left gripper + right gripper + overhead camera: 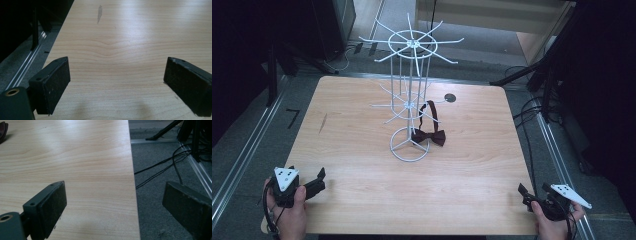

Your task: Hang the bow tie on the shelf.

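Note:
A white wire display rack (410, 100) with radiating hooks stands upright in the middle of the wooden table (362, 200). A dark maroon bow tie (429, 135) hangs by its strap from a lower hook, the bow resting beside the rack's ring base; its edge shows at the far left of the right gripper view (3, 130). My left gripper (318, 181) (117, 85) is held at the near left corner, open, with bare table between its jaws. My right gripper (524, 196) (113, 207) is open at the near right corner, its jaws straddling the table's right edge.
A round cable hole (450, 98) sits in the tabletop behind the rack. A dark streak (323, 122) (99, 13) marks the wood on the left. Black cables (160, 167) lie on the grey carpet right of the table, and metal rails (27, 65) run along the floor.

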### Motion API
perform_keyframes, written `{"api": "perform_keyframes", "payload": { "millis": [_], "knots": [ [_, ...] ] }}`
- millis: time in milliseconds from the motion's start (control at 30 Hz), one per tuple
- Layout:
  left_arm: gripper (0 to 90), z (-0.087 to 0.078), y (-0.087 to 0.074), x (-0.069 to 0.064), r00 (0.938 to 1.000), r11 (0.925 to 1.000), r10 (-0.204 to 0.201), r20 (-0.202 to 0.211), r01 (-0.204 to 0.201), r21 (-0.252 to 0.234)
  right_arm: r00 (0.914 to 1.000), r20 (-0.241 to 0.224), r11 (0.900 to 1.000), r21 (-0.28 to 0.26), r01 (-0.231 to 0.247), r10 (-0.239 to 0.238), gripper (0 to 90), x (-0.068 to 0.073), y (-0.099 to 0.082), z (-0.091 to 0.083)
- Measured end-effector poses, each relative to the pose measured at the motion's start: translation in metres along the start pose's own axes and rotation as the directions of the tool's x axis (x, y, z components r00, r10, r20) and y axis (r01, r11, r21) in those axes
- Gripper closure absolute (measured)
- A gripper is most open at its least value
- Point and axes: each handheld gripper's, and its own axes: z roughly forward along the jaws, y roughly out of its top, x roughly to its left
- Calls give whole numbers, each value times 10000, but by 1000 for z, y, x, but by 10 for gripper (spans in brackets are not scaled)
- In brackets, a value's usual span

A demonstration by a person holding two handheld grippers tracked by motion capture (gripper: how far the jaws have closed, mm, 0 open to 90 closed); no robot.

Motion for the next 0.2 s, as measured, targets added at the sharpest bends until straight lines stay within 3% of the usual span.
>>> {"api": "perform_keyframes", "payload": {
  "millis": [200],
  "knots": [
    [75,0,0,0,10000,10000,-82,-4,82,2,9997,187,9998,-34,176,-175,103,3,0,1]
  ]
}}
